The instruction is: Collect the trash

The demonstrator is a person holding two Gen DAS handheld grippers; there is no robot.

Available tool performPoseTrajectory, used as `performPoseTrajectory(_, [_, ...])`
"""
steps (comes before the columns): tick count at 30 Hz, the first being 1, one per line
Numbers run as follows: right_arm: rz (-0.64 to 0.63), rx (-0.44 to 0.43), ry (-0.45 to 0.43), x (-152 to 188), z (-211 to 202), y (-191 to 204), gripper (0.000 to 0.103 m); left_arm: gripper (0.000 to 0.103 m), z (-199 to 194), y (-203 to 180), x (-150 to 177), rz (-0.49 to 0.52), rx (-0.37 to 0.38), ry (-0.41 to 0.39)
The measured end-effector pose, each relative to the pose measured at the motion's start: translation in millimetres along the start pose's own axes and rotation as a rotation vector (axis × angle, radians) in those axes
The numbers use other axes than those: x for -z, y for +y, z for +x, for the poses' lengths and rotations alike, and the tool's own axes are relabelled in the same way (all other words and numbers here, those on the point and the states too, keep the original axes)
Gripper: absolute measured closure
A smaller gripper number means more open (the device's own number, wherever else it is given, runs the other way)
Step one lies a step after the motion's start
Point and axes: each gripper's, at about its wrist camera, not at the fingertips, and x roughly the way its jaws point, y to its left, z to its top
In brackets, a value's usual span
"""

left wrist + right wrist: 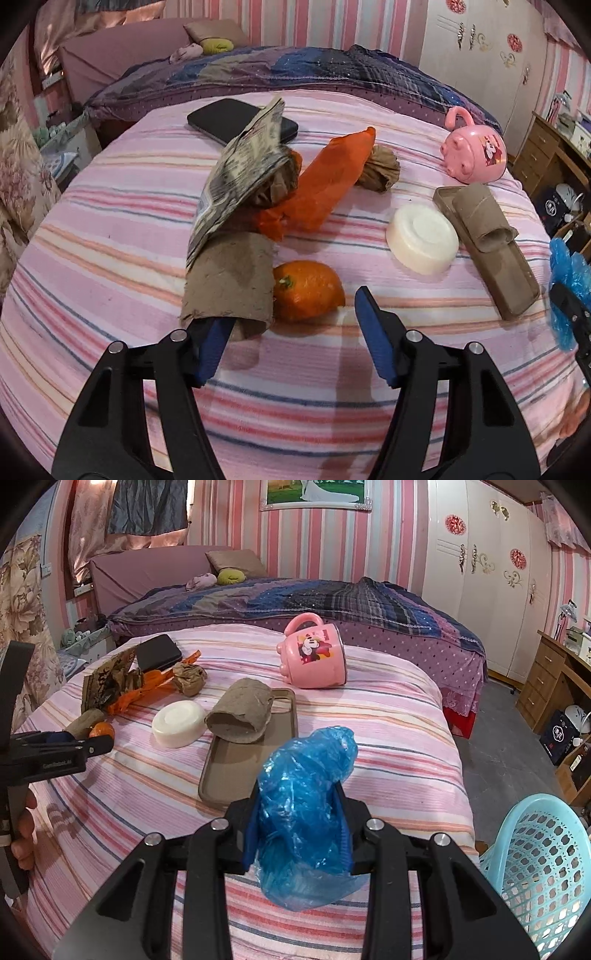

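Note:
My right gripper [299, 812] is shut on a crumpled blue plastic bag [306, 812], held above the striped bed, left of the light blue basket [546, 871]. My left gripper [291, 317] is open. Its left finger sits inside the end of a brown cardboard tube [229, 280], and an orange [306, 290] lies between the fingers. Beyond lie a patterned wrapper [240, 177], an orange plastic bag [325, 184], a brown paper ball [380, 166] and a second cardboard tube [240, 716] on a tan phone case [247, 760].
A pink mug [317, 653] lies on its side. A white round soap [179, 723] and a black phone [236, 120] lie on the striped cover [388, 720]. A quilt-covered bed stands behind; a wooden desk [546, 686] is at the right.

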Motion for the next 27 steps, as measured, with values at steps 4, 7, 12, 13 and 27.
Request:
performPoseTrajectory(4, [0.002,-0.006,-0.004,1.5,-1.9,-1.1,0.069,0.052,3.3,-3.4,-3.3,0.014,-0.016,-0.007])
performPoseTrajectory(7, [0.009,-0.007,-0.011,2.7,-4.5,-3.1,0.069,0.056,4.6,-4.8,-5.6,0.020,-0.025,-0.008])
performPoseTrajectory(12, [0.040,-0.004,-0.021,6.3,-11.9,-11.5,0.069,0.067,3.0,-9.2,-6.5,0.043,-0.032,-0.023])
performPoseTrajectory(13, [0.046,-0.003,-0.020,7.2,-13.4,-13.3,0.069,0.069,0.7,-10.9,-6.5,0.048,-0.034,-0.026])
performPoseTrajectory(27, [0.054,0.028,-0.022,10.5,-20.3,-26.0,0.069,0.076,-31.7,-69.4,20.8,0.187,0.114,-0.030])
